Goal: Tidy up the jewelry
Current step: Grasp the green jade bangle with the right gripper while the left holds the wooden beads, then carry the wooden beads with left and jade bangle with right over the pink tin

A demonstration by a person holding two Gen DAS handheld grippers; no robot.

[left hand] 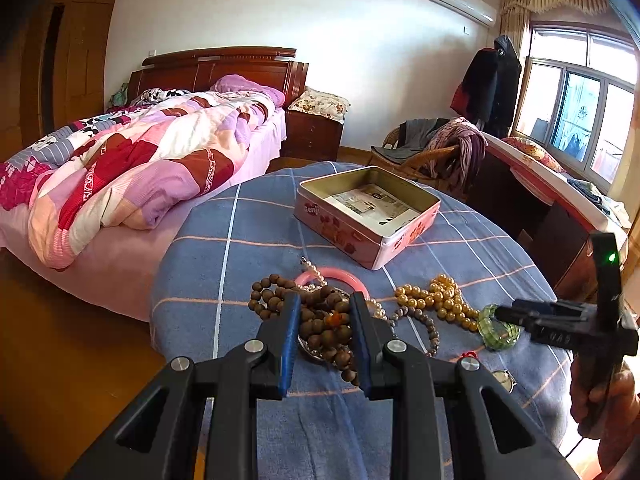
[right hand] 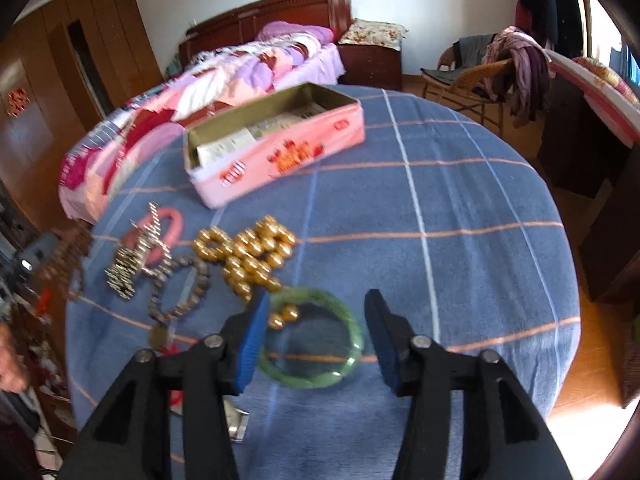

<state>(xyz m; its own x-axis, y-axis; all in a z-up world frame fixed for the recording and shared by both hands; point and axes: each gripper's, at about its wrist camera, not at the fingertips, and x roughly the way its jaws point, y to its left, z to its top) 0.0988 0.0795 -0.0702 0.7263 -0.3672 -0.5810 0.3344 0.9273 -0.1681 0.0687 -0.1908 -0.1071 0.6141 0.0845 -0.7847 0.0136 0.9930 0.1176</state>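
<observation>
Your left hand-held gripper [left hand: 325,312] straddles the brown wooden bead strand [left hand: 320,320] near the bench's near edge, jaws partly open and not yet clamped. Your right hand-held gripper [right hand: 316,308] gapes wide over the green translucent bangle [right hand: 311,338] — empty. Next, close and carry to the open pink rectangular tin [left hand: 408,236] mid-bench.

The left gripper [left hand: 325,312] sits low over a pile of brown wooden beads [left hand: 320,320], jaws parted with the beads bunched between them. A pink bangle [left hand: 340,278] peeks out just behind the pile. To the right there's a gold bead necklace [left hand: 436,298], and next to it a green bangle [left hand: 500,330] with the right gripper [left hand: 516,316] poking into it. Further back on the blue checked surface [left hand: 248,240] is an open pink tin [left hand: 366,216].
</observation>
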